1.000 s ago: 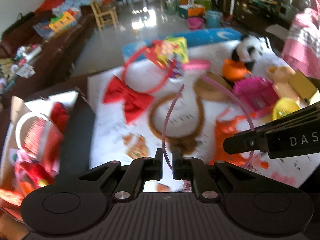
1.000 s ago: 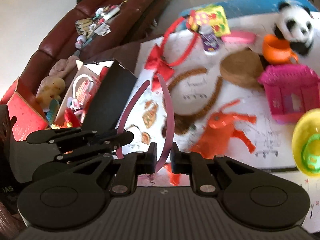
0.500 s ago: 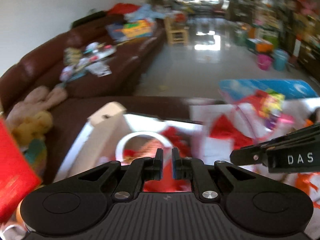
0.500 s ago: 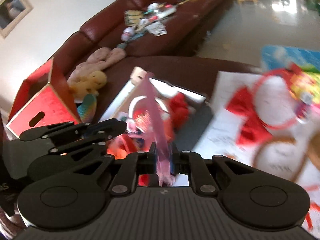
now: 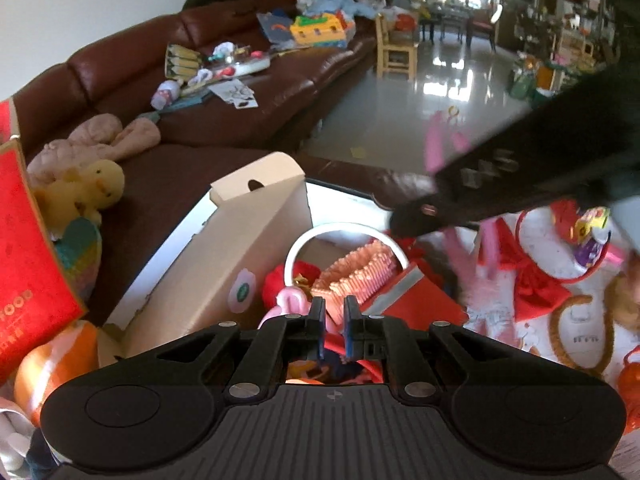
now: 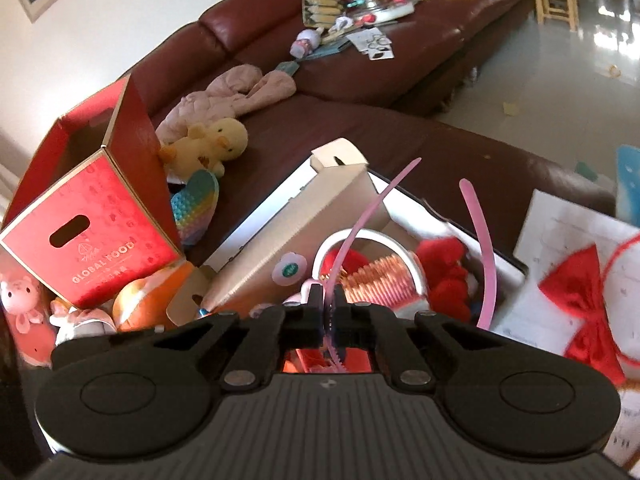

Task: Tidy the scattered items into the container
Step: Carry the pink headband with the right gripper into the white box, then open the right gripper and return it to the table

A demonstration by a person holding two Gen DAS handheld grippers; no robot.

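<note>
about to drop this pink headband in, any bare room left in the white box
Little. The box is crowded in the middle: white hoop, comb, red plush. The only bare patch is the pale floor strip along the far wall, behind the hoop. The headband hangs over the plush side.

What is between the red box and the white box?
In the right wrist view, a yellow plush duck and a rainbow bubble toy lie between the red box and the white box.

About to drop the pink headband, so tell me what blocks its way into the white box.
Nothing visible does. The right gripper holds the pink headband over the open white box; its flap stands off to the side, with only toys already inside below.
</note>
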